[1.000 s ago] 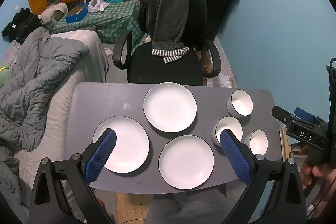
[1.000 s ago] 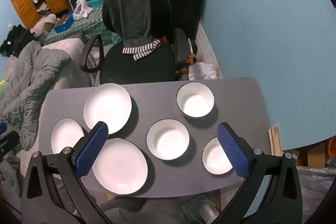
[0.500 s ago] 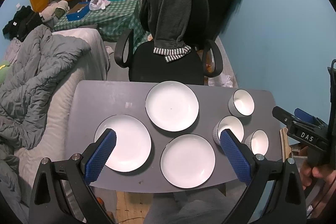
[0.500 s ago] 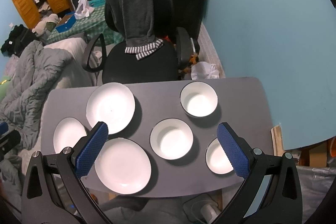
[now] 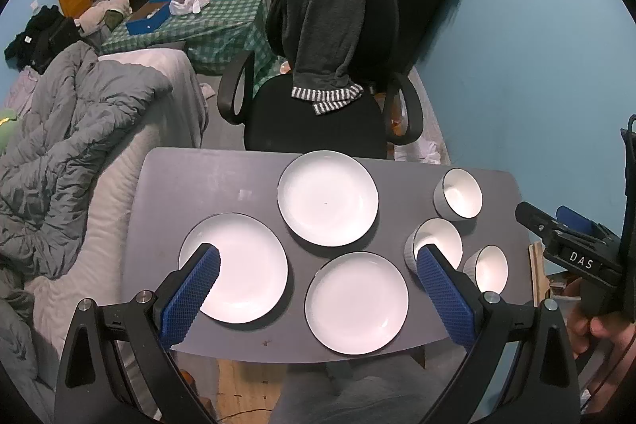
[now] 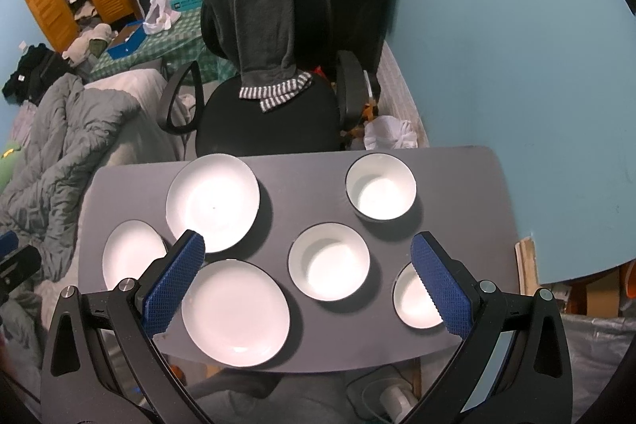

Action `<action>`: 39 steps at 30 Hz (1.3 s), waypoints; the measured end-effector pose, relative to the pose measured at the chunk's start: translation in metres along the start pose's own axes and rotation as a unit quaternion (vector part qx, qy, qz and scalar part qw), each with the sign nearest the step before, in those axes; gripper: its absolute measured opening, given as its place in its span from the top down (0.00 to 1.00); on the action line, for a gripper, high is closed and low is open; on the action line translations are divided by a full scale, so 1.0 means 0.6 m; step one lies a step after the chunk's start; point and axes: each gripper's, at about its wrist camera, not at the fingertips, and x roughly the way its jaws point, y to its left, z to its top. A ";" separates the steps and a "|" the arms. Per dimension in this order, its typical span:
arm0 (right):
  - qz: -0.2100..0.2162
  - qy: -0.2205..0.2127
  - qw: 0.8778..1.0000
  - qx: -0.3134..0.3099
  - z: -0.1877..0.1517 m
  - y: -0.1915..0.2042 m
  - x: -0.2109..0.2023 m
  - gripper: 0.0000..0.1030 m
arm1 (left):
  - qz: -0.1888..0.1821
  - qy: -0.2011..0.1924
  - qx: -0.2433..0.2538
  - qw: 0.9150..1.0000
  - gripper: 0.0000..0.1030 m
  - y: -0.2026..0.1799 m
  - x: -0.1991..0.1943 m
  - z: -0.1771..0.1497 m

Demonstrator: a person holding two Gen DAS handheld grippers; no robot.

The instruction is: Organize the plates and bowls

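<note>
Three white plates lie on the grey table point(image 5: 190, 181): a left plate point(image 5: 246, 265), a far plate point(image 5: 328, 197) and a near plate point(image 5: 356, 301). Three white bowls stand at the right: a far bowl point(image 5: 461, 192), a middle bowl point(image 5: 437, 241) and a near bowl point(image 5: 491, 267). My left gripper point(image 5: 316, 257) is open and empty, high above the plates. My right gripper point(image 6: 306, 241) is open and empty, high above the middle bowl point(image 6: 329, 267). The right wrist view also shows the far bowl point(image 6: 381, 191), near bowl point(image 6: 413, 301) and near plate point(image 6: 235, 312).
A black office chair point(image 5: 314, 122) draped with a grey garment stands behind the table. A bed with a grey duvet point(image 5: 67, 130) lies to the left. A blue wall point(image 5: 536, 66) is on the right. The right gripper's body point(image 5: 576, 257) shows at the left view's right edge.
Both views have shifted slightly, with the table sitting a little lower and further right in frame. Plates and bowls have not moved. Both grippers stay open.
</note>
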 end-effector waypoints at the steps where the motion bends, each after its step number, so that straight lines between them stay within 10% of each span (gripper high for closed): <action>1: 0.000 0.000 1.000 0.000 0.001 0.000 0.000 0.01 | 0.001 0.000 0.000 1.000 0.02 0.001 0.002 0.002; 39: 0.007 0.006 1.000 -0.009 -0.001 0.018 0.001 0.01 | -0.003 0.009 -0.005 1.000 0.02 0.011 0.012 0.000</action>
